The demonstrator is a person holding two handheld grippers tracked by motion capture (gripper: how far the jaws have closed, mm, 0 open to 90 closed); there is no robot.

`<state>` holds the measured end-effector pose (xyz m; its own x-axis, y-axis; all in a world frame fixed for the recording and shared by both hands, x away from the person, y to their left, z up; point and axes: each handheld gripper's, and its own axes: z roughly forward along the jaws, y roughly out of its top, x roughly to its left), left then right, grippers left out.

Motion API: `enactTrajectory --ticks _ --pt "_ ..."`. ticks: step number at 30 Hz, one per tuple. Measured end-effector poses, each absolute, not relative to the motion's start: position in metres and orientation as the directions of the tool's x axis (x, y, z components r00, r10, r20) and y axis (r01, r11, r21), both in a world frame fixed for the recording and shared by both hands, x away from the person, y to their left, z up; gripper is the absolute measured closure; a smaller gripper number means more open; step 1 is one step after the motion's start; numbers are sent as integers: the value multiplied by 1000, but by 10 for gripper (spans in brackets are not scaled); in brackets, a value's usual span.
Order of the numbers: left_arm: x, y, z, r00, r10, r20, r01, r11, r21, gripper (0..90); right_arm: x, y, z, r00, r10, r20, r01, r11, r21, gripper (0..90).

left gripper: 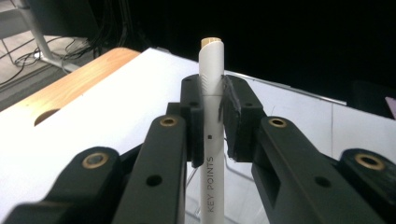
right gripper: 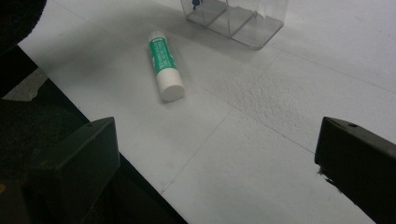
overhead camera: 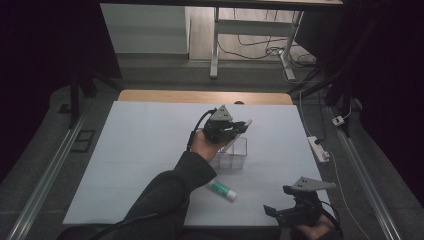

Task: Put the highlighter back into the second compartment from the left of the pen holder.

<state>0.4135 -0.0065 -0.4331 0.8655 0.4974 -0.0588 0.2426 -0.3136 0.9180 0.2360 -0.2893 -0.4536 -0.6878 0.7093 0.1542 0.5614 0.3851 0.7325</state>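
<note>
Your left gripper [overhead camera: 239, 128] was clamped on a slim white plastic pen with a tan end cap [left gripper: 211, 116], its two black jaws pressed flat against the barrel from either side. In the left gripper view the pen ran straight up between the pads, the tan cap standing clear above them toward twelve o'clock and the grey lettering "KEY POINTS" reading along the barrel toward six o'clock. From the high view, you held that gripper over the middle of the white sheet covering the table [overhead camera: 140, 150], directly above a clear plastic organiser box with open compartments [overhead camera: 234, 156]; the pen's white end poked out at about two o'clock from the gripper, tilted rather than upright. Whether the pen's lower end touched the box I could not tell, since your hand covered it.

Your right gripper [overhead camera: 282, 212] sat at the sheet's near edge, at roughly five o'clock from the box and well apart from it. Its jaws stood wide apart with nothing between them, only bare sheet showing in the gap in the right gripper view.

A white glue stick with a green label [right gripper: 164, 65] lay on its side on the sheet, at about seven o'clock from the box [right gripper: 236, 21] and near it, untouched by either gripper.
</note>
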Motion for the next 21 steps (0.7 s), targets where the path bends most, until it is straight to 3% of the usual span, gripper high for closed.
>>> enactTrajectory --ticks 8,21 --pt "410 2 -435 844 532 -70 273 -314 909 762 236 -289 -454 -687 710 154 563 385 731 0" --pt "396 12 -418 848 528 -44 265 -350 898 558 237 -289 -454 -688 710 153 562 387 731 0"
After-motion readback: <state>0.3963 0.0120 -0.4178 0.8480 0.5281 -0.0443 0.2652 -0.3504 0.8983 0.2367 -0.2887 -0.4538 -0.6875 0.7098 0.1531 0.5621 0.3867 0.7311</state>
